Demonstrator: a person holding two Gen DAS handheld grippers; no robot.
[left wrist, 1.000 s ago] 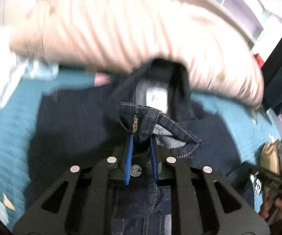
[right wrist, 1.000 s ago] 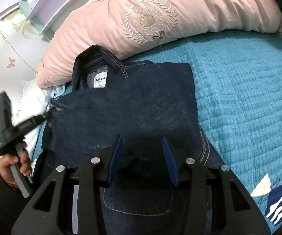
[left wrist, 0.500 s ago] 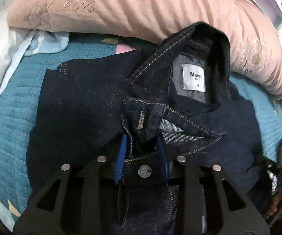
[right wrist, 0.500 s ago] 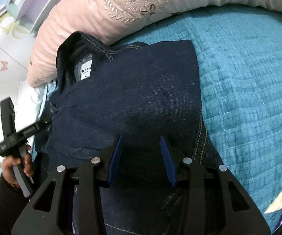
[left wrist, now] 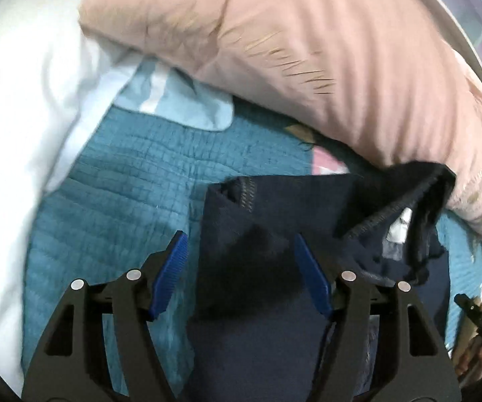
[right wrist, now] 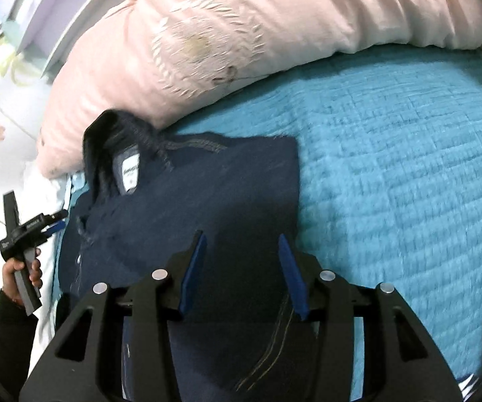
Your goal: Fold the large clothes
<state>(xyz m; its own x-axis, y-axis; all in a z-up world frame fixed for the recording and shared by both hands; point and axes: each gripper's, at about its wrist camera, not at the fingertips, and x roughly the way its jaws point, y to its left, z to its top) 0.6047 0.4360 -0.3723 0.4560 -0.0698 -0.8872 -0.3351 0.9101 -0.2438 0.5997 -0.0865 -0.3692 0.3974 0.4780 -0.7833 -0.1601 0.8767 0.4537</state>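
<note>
A dark denim jacket (left wrist: 274,335) lies folded on the teal quilt (left wrist: 113,207), its collar and white label (right wrist: 130,171) against a pink pillow (right wrist: 241,33). My left gripper (left wrist: 241,268) hovers over the jacket's left edge. Its jaws are opening wide, with cloth below them but nothing pinched between the blue pads (left wrist: 170,274). In the right wrist view the left gripper (right wrist: 59,220) is small at the jacket's left side, held by a hand (right wrist: 20,274). My right gripper (right wrist: 241,268) is over the jacket's right half, jaws opening slightly and pads clear of the denim.
The pink pillow (left wrist: 308,50) runs along the far side of the bed. White bedding (left wrist: 23,117) and a pale blue cloth (left wrist: 180,100) lie to the left. Bare teal quilt (right wrist: 408,167) stretches to the right of the jacket.
My left gripper let go of the jacket's buttoned front edge, opened wide and swung left to the jacket's side. The right gripper shifted a little over the denim.
</note>
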